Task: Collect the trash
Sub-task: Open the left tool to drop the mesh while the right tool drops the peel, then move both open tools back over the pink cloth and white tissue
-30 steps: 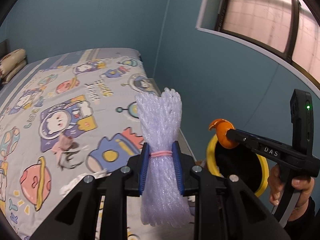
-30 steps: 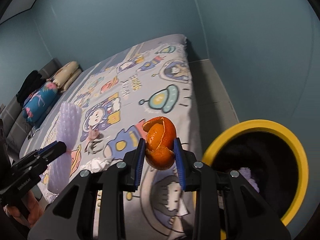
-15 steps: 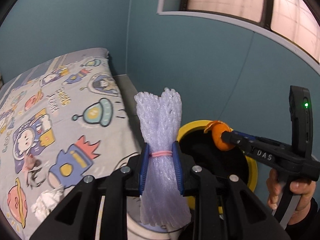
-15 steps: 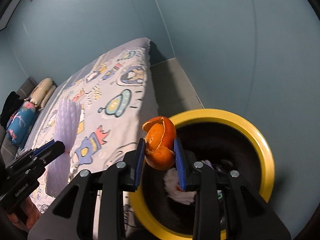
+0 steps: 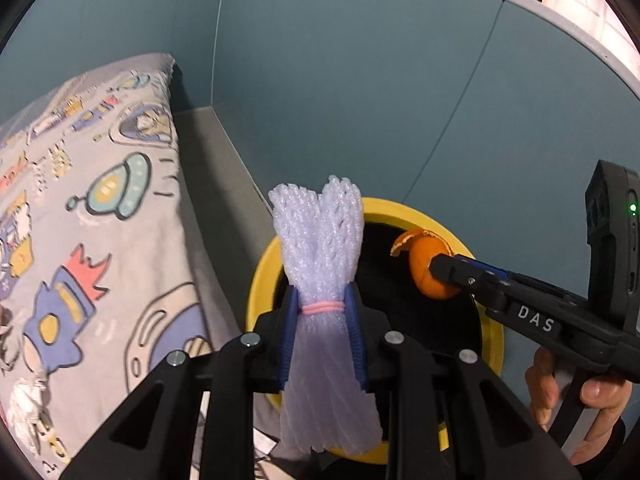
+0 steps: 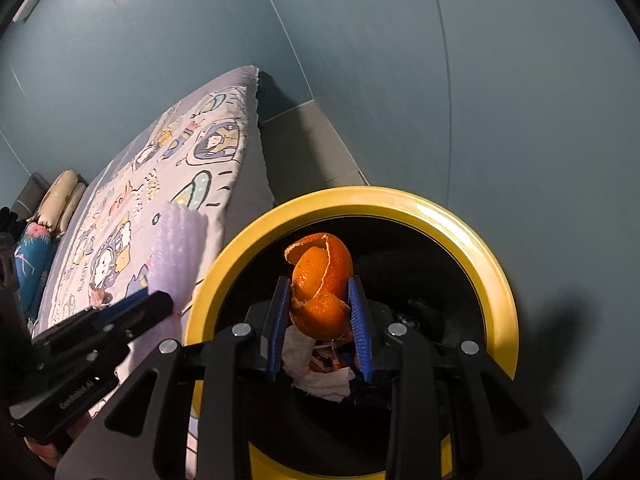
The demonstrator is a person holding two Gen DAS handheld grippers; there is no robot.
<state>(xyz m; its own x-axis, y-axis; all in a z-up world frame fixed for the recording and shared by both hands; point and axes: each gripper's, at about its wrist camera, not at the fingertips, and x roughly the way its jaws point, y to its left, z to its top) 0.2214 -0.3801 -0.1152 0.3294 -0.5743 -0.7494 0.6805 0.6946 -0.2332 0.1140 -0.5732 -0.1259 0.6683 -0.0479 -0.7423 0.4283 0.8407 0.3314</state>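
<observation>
My left gripper (image 5: 322,304) is shut on a bundle of pale lilac foam fruit netting (image 5: 320,248) tied with a pink rubber band. It hangs over the near left rim of a bin with a yellow rim (image 5: 256,284). My right gripper (image 6: 320,300) is shut on an orange peel (image 6: 320,280), held above the open mouth of the same bin (image 6: 460,216). In the left wrist view the peel (image 5: 428,268) and the right gripper (image 5: 444,268) come in from the right. The netting (image 6: 176,256) shows at left in the right wrist view.
The bin holds crumpled white tissue (image 6: 316,376) and other scraps. A bed with a cartoon space sheet (image 5: 80,208) lies to the left, with crumpled tissue (image 5: 24,400) on it. Blue walls (image 5: 360,100) stand close behind the bin. A hand (image 5: 596,404) holds the right gripper.
Both grippers have moved from over the bed to the bin and dropped lower. The peel now hangs over the bin's opening and the netting over its rim. Both grips are unchanged.
</observation>
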